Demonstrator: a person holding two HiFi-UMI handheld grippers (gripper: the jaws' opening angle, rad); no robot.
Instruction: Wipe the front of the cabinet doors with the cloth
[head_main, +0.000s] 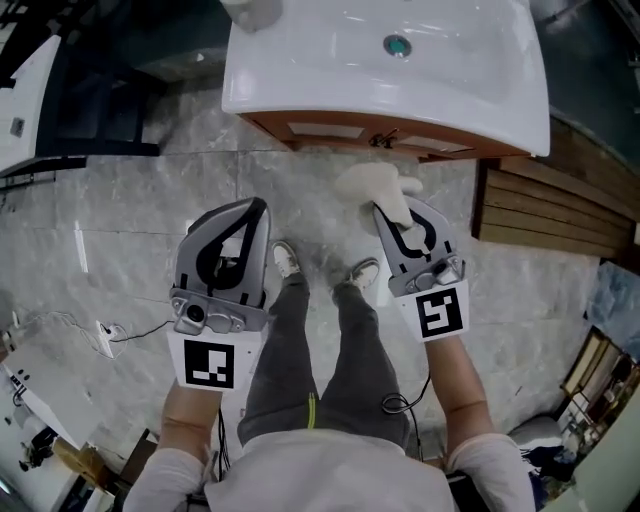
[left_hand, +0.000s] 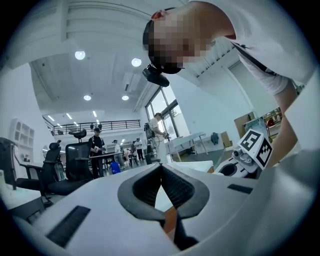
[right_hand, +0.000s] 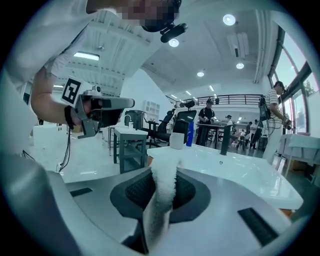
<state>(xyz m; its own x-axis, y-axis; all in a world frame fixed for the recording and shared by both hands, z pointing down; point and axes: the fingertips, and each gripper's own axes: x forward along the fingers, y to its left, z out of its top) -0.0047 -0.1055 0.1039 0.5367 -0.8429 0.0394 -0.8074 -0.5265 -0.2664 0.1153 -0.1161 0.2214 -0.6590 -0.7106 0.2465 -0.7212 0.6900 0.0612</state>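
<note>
A wooden cabinet with its doors (head_main: 330, 130) stands under a white sink (head_main: 380, 60) at the top of the head view. My right gripper (head_main: 384, 212) is shut on a white fluffy cloth (head_main: 375, 185), which sticks out past the jaw tips and hangs just in front of the cabinet doors without clearly touching them. In the right gripper view the cloth (right_hand: 162, 195) rises between the shut jaws, with the sink (right_hand: 240, 170) beyond. My left gripper (head_main: 260, 206) is held further left and lower. Its jaws are shut with nothing between them (left_hand: 161, 167).
A slatted wooden platform (head_main: 560, 210) lies right of the cabinet. Dark furniture (head_main: 90, 110) stands at the upper left. A cable and plug (head_main: 105, 338) lie on the marble floor at left. A white cup (right_hand: 177, 140) sits on the sink rim. My shoes are below the cabinet.
</note>
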